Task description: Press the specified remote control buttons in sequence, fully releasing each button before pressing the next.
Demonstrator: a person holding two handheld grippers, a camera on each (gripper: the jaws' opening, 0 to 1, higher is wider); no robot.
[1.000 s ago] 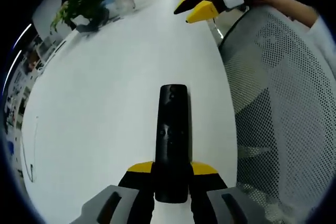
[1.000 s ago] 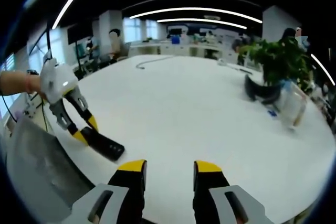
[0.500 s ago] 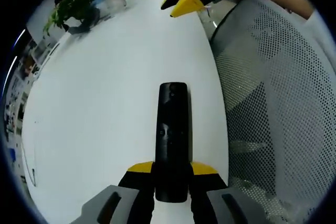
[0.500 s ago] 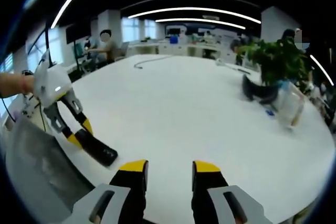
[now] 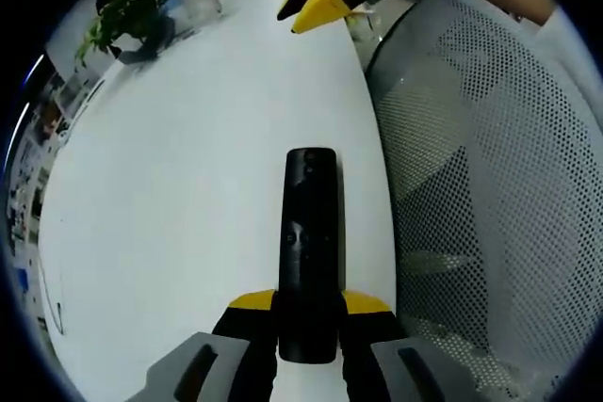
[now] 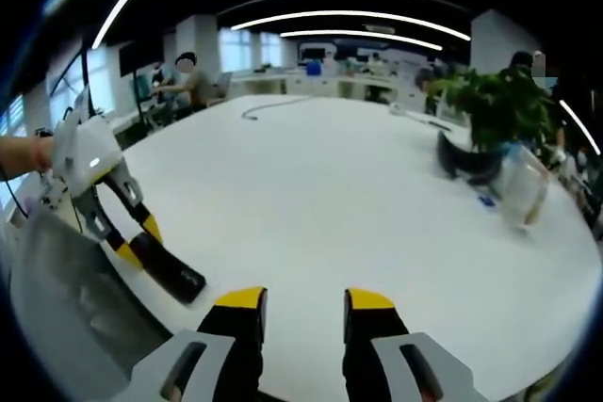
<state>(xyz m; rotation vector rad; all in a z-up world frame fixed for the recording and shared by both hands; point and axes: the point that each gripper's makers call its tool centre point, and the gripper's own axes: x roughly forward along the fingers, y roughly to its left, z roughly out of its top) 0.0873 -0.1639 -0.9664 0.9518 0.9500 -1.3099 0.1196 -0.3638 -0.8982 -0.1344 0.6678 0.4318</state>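
A black remote control [image 5: 310, 251] points away from me over the white table [image 5: 188, 167], its near end clamped between the yellow-tipped jaws of my left gripper [image 5: 309, 306]. In the right gripper view the same remote [image 6: 168, 272] sticks out of the left gripper [image 6: 130, 239] at the left, just above the table edge. My right gripper [image 6: 300, 303] hangs open above the table [image 6: 330, 195] with nothing between its jaws. In the left gripper view, the right gripper [image 5: 316, 2] shows at the far table edge, held by a hand.
A white mesh office chair [image 5: 480, 195] stands right of the table. A potted green plant [image 6: 490, 120] and a clear container [image 6: 523, 190] sit on the table's far side. A cable [image 6: 268, 110] lies at the back; a person [image 6: 193, 82] sits at desks behind.
Both views have shifted slightly with the hands. The left gripper and its remote now sit a little lower and nearer the table edge in the right gripper view. Both grips are unchanged.
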